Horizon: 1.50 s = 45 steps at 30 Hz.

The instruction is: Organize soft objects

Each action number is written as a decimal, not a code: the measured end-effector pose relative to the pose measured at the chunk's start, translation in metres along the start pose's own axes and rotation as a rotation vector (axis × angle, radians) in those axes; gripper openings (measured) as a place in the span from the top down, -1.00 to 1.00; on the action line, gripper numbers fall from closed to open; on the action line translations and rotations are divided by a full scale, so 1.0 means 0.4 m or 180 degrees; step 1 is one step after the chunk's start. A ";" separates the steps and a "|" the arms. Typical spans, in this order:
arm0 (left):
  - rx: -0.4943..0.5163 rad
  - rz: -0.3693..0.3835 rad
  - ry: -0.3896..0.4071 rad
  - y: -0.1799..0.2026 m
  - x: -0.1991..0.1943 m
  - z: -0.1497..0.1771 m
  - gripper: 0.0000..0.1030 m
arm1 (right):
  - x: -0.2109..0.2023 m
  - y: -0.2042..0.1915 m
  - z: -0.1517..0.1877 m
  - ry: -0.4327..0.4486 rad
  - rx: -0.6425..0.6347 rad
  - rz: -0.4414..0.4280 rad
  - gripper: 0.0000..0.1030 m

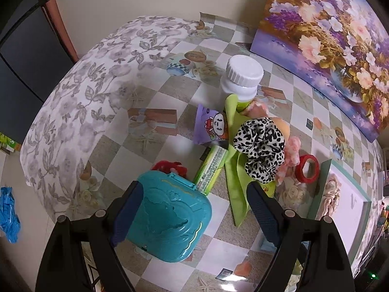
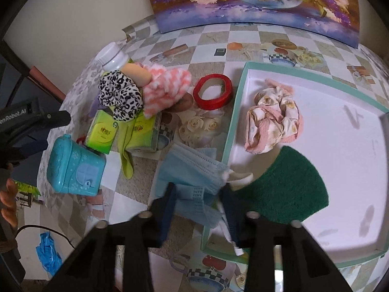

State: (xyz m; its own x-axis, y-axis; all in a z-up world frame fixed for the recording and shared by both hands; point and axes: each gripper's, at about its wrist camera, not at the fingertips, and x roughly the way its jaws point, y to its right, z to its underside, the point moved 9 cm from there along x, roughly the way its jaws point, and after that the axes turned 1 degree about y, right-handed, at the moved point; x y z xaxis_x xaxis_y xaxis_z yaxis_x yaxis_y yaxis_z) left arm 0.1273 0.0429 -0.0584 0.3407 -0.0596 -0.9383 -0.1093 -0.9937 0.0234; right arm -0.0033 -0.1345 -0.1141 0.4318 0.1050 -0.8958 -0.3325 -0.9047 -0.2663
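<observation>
A leopard-print scrunchie (image 1: 261,149) lies on a lime green cloth (image 1: 237,182) beside a pink-and-white fluffy sock (image 2: 165,91); the scrunchie also shows in the right wrist view (image 2: 120,98). My left gripper (image 1: 194,213) is open above a teal plastic case (image 1: 167,219), just short of the scrunchie. My right gripper (image 2: 198,194) hangs open around a light blue face mask (image 2: 192,168) at the edge of a white tray (image 2: 340,170). The tray holds a floral pink scrunchie (image 2: 274,120) and a dark green scouring pad (image 2: 287,187).
A white-capped bottle (image 1: 239,81), green tissue packs (image 2: 102,132), a purple snack packet (image 1: 211,126), a red tape roll (image 2: 212,92) and a red fuzzy item (image 1: 170,166) crowd the checkered table. A flower painting (image 1: 328,36) leans on the wall behind. A blue glove (image 2: 47,253) lies on the floor.
</observation>
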 end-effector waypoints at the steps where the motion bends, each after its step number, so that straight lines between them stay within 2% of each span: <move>1: 0.0003 0.0004 -0.0005 0.001 0.001 0.000 -0.69 | -0.001 0.002 0.000 0.0002 0.0003 0.0005 0.54; 5: 0.0017 0.0024 -0.0008 0.005 -0.001 0.002 -0.69 | -0.011 -0.001 -0.005 0.0034 0.0016 -0.0067 0.77; 10: 0.0035 0.0046 0.0002 0.012 -0.004 0.001 -0.69 | -0.053 -0.015 -0.029 0.0214 0.0037 -0.0222 0.84; 22: 0.0052 0.0165 0.0030 0.037 -0.016 -0.012 -0.69 | -0.206 0.016 -0.106 0.0813 0.0227 -0.0406 0.85; 36: 0.0216 0.0274 0.0053 0.085 -0.034 -0.003 -0.69 | -0.303 0.050 -0.133 0.1168 0.0384 -0.0543 0.85; 45: 0.0301 0.0448 0.0045 0.132 -0.051 0.010 -0.69 | -0.366 0.069 -0.146 0.1413 0.0374 -0.0446 0.85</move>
State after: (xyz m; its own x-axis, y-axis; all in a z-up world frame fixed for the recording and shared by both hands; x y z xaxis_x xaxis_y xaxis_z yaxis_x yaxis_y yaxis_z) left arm 0.1108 -0.0079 -0.0395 0.3289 -0.1995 -0.9230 -0.2439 -0.9622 0.1210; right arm -0.0267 -0.1990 0.0303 0.7870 0.0132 -0.6168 -0.3269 -0.8390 -0.4351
